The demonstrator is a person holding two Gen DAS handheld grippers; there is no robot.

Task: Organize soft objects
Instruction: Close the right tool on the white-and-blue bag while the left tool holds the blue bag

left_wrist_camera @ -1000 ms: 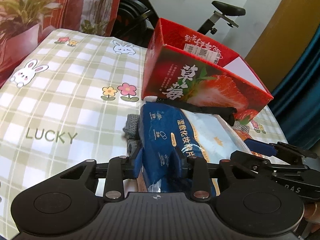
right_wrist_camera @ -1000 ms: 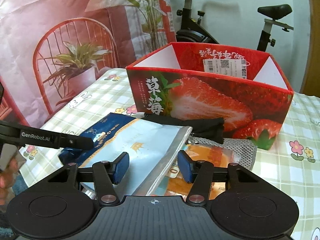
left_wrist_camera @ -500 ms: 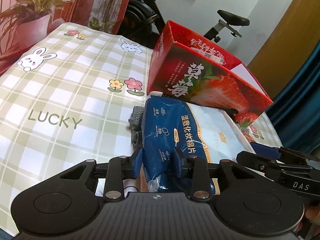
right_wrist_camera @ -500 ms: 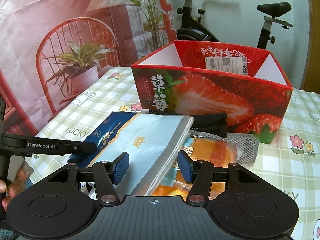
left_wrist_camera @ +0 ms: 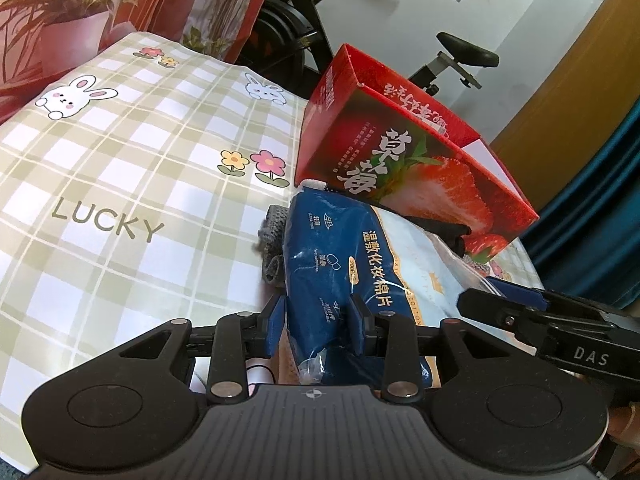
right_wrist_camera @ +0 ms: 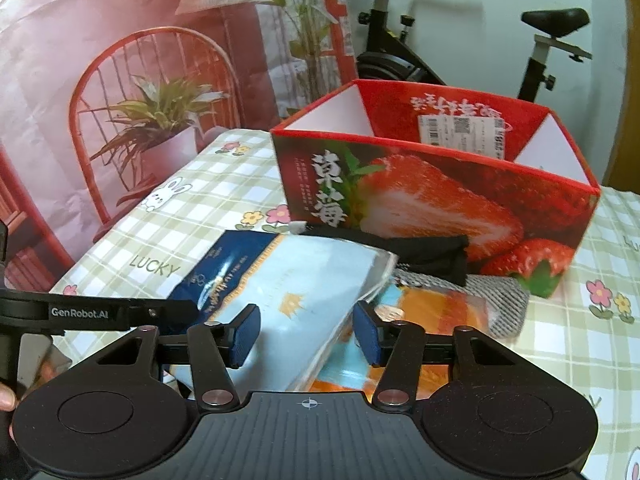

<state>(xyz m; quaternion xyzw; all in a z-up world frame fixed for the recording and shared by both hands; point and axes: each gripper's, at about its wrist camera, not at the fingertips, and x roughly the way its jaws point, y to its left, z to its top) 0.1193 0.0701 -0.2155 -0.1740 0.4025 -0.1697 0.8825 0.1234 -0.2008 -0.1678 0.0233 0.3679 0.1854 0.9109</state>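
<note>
Left gripper (left_wrist_camera: 316, 322) clamped on the blue cotton-pad pack (left_wrist_camera: 340, 264)

Its jaws pinch the pack's near end, which lies across the checked worktop (left_wrist_camera: 120, 168). The pack's far end touches the red strawberry box (left_wrist_camera: 400, 160) toward the worktop's far right corner; a grey knit cloth (left_wrist_camera: 272, 248) shows under its left side.

On the checked counter (right_wrist_camera: 192, 208): one red strawberry box (right_wrist_camera: 432, 208), open-topped; one blue cotton-pad pack (right_wrist_camera: 296, 292); one orange packet (right_wrist_camera: 440, 312); one black cloth item (right_wrist_camera: 432, 252); and grey knit pieces (right_wrist_camera: 504, 300) whose number cannot be told, one end showing at each side of the pile. Two tools appear, the left tool (left_wrist_camera: 316, 322) and the right tool (right_wrist_camera: 306, 334). Printed on the cloth are two rabbits (left_wrist_camera: 76, 94) and one pair of flowers (left_wrist_camera: 256, 164) in the left view.
</note>
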